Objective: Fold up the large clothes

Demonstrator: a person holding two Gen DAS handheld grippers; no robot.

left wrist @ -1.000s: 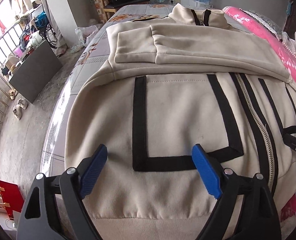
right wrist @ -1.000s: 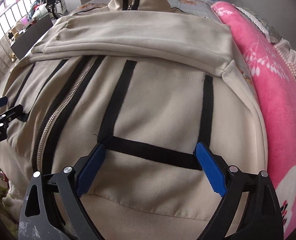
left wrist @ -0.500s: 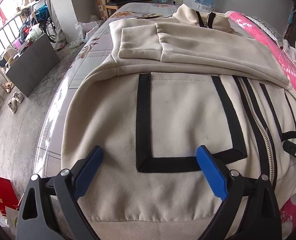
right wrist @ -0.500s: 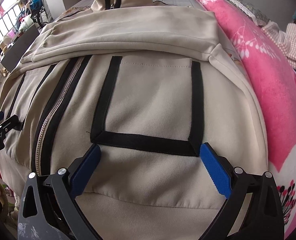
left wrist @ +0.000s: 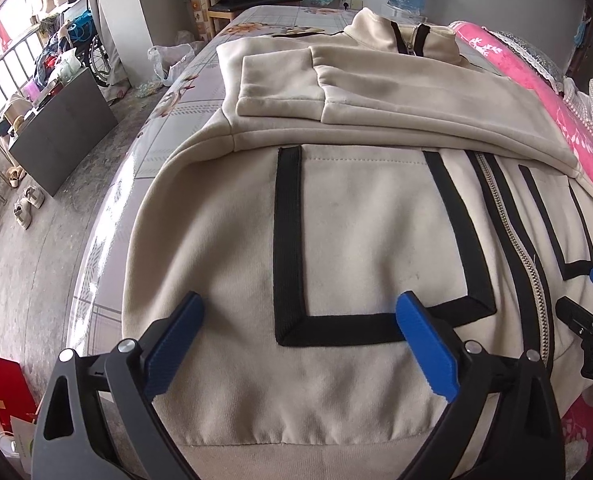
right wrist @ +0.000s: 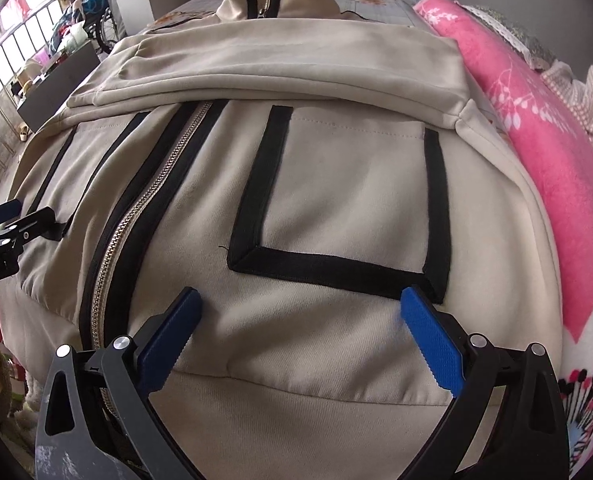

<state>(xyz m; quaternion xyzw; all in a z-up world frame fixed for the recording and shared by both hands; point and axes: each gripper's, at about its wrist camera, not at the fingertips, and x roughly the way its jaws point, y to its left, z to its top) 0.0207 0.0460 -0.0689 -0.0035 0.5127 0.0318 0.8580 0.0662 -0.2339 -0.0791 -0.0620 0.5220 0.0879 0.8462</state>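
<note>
A beige zip jacket (left wrist: 360, 240) with black pocket trim lies front-up on the bed, both sleeves folded across its chest (left wrist: 396, 108). It also fills the right wrist view (right wrist: 336, 184). My left gripper (left wrist: 300, 340) is open and empty, just above the hem over the left pocket. My right gripper (right wrist: 300, 332) is open and empty, above the hem over the right pocket. Each gripper shows at the edge of the other's view: the right one (left wrist: 592, 320), the left one (right wrist: 12, 220).
A pink floral blanket (right wrist: 556, 184) lies along the jacket's right side. The bed edge (left wrist: 108, 216) drops to a concrete floor at left, with a dark cabinet (left wrist: 60, 136), shoes and a red bag (left wrist: 0, 388). A chair and water bottle stand beyond the bed.
Both grippers have drawn back slightly toward the hem and stayed open. The jacket has not moved.
</note>
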